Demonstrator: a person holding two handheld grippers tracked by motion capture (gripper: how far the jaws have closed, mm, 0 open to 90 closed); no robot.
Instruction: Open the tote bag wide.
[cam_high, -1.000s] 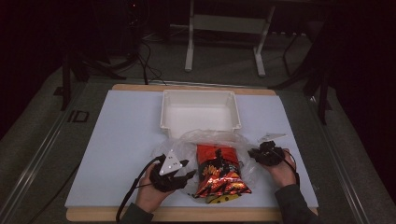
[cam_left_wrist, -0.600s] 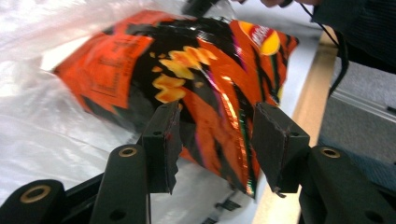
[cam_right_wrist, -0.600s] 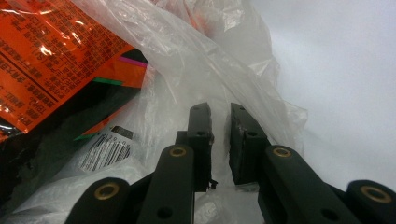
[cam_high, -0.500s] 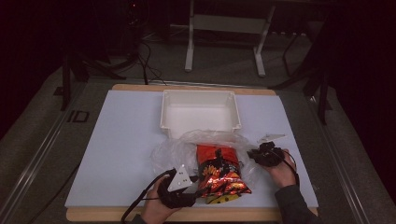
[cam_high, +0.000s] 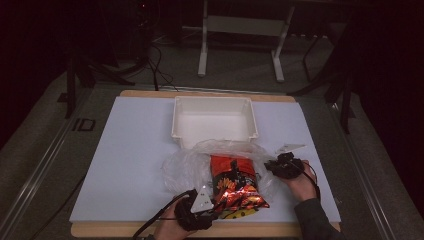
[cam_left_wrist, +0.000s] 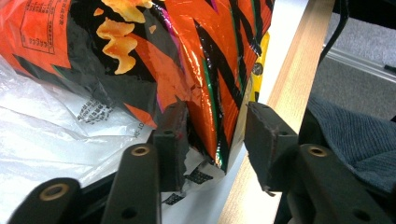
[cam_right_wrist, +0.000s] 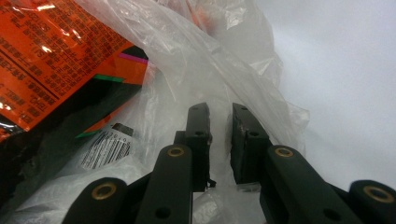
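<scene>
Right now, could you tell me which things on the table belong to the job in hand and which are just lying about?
In the job:
- orange snack bag
- clear plastic bag
- left gripper, jaws closing around the snack bag's end
- right gripper, pinching the plastic

Lying about:
- white tray
- white mat

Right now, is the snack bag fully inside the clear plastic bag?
No, partly out. The snack bag has its near end past the clear plastic bag, toward the table edge.
</scene>
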